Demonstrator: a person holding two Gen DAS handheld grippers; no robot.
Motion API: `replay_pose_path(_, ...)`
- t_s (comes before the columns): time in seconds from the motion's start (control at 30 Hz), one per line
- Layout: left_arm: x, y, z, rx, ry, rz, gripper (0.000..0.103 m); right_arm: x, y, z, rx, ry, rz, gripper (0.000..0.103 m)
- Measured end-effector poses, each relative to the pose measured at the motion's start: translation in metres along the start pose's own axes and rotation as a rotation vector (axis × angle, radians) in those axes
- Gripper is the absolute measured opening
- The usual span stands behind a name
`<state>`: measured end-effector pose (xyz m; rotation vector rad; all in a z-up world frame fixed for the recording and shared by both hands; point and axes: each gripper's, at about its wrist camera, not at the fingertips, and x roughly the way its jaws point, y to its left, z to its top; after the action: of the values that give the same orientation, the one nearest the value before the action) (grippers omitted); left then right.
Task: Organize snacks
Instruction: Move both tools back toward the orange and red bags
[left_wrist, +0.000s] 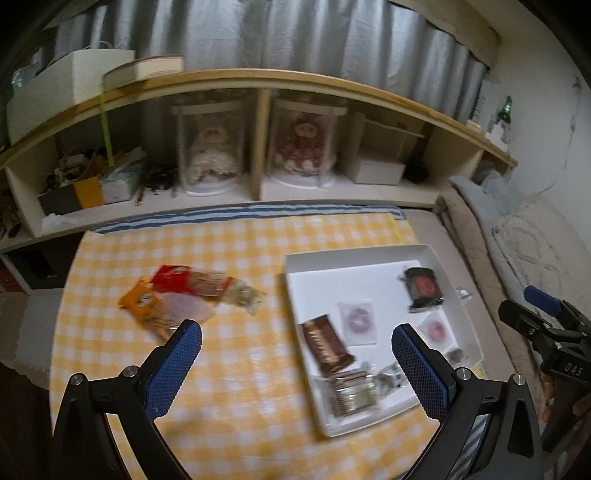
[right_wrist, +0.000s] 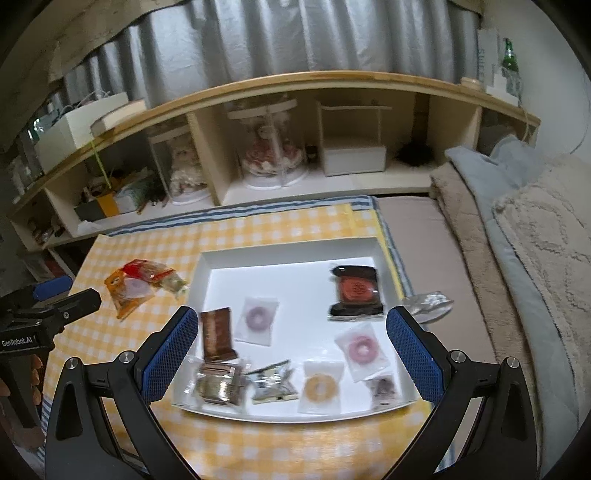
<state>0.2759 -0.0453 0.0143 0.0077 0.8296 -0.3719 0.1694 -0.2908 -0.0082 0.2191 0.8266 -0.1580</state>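
At far left of the right wrist view, our left hand-held gripper shows only as a black frame with a blue part, fingertips of the hand beneath it; its own camera shows its blue fingers spread wide with nothing between them. Just beyond it, a small pile of snack packets, orange, red and clear, lies on the yellow-checked cloth of the table, left of the tray and apart from it.

The white tray sits at centre on the table. Inside it, from left: a brown chocolate bar, with a clear pack of brown biscuits just below it; a purple ring sweet in a clear sleeve; a crumpled silvery packet; a tan ring sweet; a pink ring sweet; a small dark sweet near the tray's near-right corner; and, toward the far right, a black packet with a red round label.

Our right hand-held gripper hangs over the tray's near half, blue pads set far apart and gripping nothing. A loose silver wrapper lies just outside the tray's right wall. Further right, folded blankets are piled on bedding. Behind the table runs a low wooden shelf with two cased dolls in its compartments.
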Motion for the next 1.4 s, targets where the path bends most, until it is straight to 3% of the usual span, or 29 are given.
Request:
replay_pose_path(0.37,-0.03,0.09,-0.008,-0.117,-0.036,0.033,0.103,0.023,0.068,-0.001,-0.041,0.011,0.067,0.103)
replay_pose_path(0.57,-0.028,0.137,-0.016,-0.192,-0.046,0.063,0.103,0.04,0.103,0.003,-0.062,0.015,0.101,0.103)
replay_pose_path(0.8,0.017,0.179,-0.015,-0.311,0.011,0.061,0.097,0.074,0.146,0.012,-0.085,0.014,0.163,0.103)
replay_pose_path(1.03,0.092,0.198,0.0,-0.386,0.072,0.059,0.094,0.128,0.17,0.025,-0.045,0.073,0.259,0.103)
replay_pose_path(1.07,0.105,0.199,0.001,-0.383,0.081,0.069,0.094,0.138,0.171,0.027,-0.038,0.094,0.265,0.1)
replay_pose_path(1.1,0.116,0.201,0.002,-0.382,0.087,0.077,0.094,0.147,0.172,0.029,-0.035,0.111,0.268,0.085)
replay_pose_path(1.17,0.143,0.202,0.001,-0.371,0.111,0.102,0.093,0.164,0.175,0.031,-0.051,0.148,0.261,0.067)
replay_pose_path(1.27,0.173,0.203,-0.002,-0.349,0.156,0.165,0.085,0.19,0.183,0.032,-0.146,0.197,0.234,0.059)
replay_pose_path(1.4,0.201,0.2,0.002,-0.334,0.162,0.186,0.085,0.226,0.211,0.019,-0.427,0.28,0.216,0.059)
